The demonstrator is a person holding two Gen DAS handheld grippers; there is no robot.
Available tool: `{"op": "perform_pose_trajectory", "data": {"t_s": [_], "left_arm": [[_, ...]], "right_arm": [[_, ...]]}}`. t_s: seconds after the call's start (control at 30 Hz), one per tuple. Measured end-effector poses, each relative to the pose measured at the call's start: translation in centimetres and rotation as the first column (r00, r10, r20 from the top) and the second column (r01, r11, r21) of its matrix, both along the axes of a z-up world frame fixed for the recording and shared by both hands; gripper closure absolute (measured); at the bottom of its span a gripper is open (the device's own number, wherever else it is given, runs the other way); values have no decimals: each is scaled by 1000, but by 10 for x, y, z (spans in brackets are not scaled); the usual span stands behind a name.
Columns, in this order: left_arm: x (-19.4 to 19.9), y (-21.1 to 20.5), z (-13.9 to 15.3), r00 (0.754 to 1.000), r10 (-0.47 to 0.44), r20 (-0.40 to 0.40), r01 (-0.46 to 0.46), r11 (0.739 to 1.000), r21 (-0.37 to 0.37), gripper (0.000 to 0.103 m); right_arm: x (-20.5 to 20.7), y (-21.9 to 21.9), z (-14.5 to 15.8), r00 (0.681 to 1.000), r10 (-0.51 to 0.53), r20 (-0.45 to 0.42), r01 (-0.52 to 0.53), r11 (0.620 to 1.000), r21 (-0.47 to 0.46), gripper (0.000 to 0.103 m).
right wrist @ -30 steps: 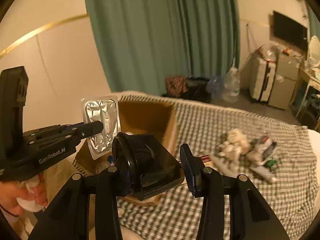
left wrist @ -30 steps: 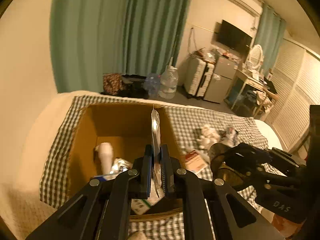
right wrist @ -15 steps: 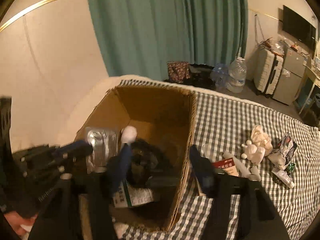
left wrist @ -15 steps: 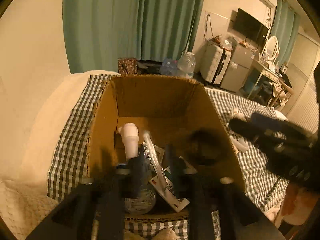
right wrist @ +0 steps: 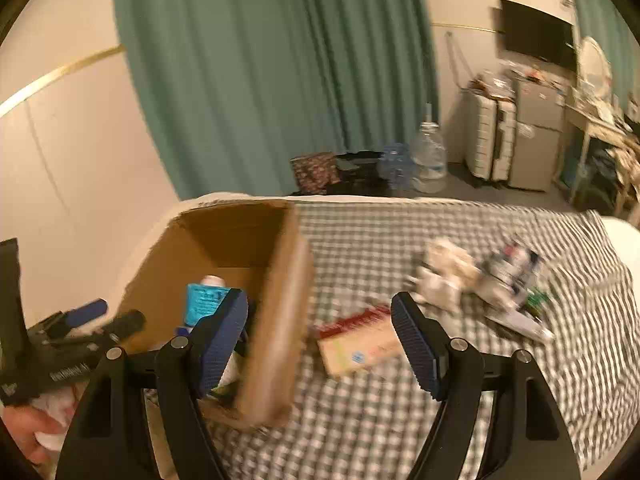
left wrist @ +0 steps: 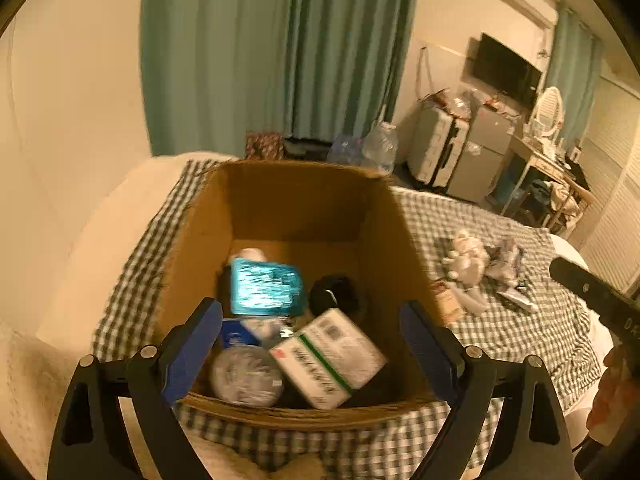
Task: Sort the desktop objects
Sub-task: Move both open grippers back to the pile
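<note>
An open cardboard box (left wrist: 296, 200) stands on the checked cloth. In it lie a shiny blister pack (left wrist: 264, 286), a black cup (left wrist: 336, 296), a white medicine box (left wrist: 332, 356) and a round silver lid (left wrist: 246, 376). My left gripper (left wrist: 312, 348) is open and empty above the box's near edge. My right gripper (right wrist: 320, 344) is open and empty, over the box's right wall (right wrist: 276, 312) and a red and beige packet (right wrist: 360, 340). More loose items, a white plush toy (right wrist: 444, 272) and wrappers (right wrist: 516, 272), lie on the cloth to the right.
The checked cloth (right wrist: 440, 420) covers a bed. Beyond it stand green curtains (right wrist: 280, 80), water bottles (right wrist: 428, 160), suitcases (right wrist: 492, 140) and a desk (left wrist: 548, 176). The left gripper shows at the left edge of the right wrist view (right wrist: 80, 328).
Both grippers opened. The blister pack left my left gripper and the black cup left my right gripper; both now lie in the box. My right gripper has swung rightward toward the cloth.
</note>
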State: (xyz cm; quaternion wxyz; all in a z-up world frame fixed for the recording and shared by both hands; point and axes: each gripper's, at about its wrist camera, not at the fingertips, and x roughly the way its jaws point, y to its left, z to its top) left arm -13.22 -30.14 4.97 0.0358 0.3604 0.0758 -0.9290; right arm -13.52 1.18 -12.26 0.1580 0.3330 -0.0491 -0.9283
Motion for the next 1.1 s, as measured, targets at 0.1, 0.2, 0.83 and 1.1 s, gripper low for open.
{"op": "perform_pose_trajectory", "data": {"t_s": [0.1,0.2,0.83,1.1], "left_arm": [[4,29,1,1000,-27,-4,27,999,24,7],[8,63,0,998,-68,-5,69,997,45,2],[-23,220,-77,993,-59,105,61,998,-17,0],[-61,242,-119,982,-58,180,69,996,-60,0]], "right_arm": [[10,45,-7,997,-72,12,72,997,5,29],[19,90,-12,988,-155,17,155,988,2,26],[20,204,-88,961,-268,66,266,963,39,20],[-26,219,-127,964,-250,89,243,967,78,20]]}}
